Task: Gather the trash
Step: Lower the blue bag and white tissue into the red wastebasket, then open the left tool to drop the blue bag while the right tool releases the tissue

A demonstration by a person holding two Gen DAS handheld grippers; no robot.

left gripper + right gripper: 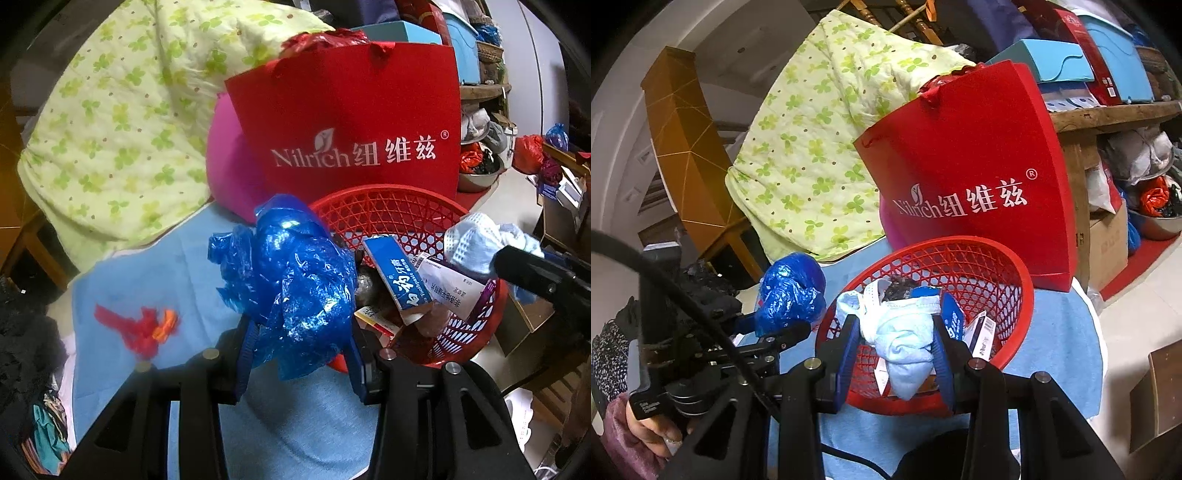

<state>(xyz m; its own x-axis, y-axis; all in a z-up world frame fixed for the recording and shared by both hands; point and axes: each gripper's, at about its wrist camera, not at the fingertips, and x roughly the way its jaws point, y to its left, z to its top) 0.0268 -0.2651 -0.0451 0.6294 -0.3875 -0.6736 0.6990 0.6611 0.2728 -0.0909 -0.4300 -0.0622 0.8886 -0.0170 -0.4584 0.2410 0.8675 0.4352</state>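
Trash in 2 grips. Left hand-held gripper [301, 354] clamps 1 crumpled blue plastic bag [295, 277], long axis upright, just left of the red basket [997, 266]. Right hand-held gripper [895, 363] clamps 1 pale blue cloth wad [905, 350], hanging lengthwise over the basket interior. 1 toothpaste box [399, 277] lies tilted inside. Basket stands on the blue-covered bench [147, 277].

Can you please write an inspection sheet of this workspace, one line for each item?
Surface: light blue cloth, red scrap lying on it.
Job's things: red mesh basket with toothpaste box and cartons.
Clutter: red Nilrich paper bag, pink ball, green clover quilt.
Grippers: left gripper shut on blue plastic bag; right gripper shut on crumpled face masks above the basket.
Cables: black cable.
Surroundings: wooden shelf, metal bowl, cardboard box.
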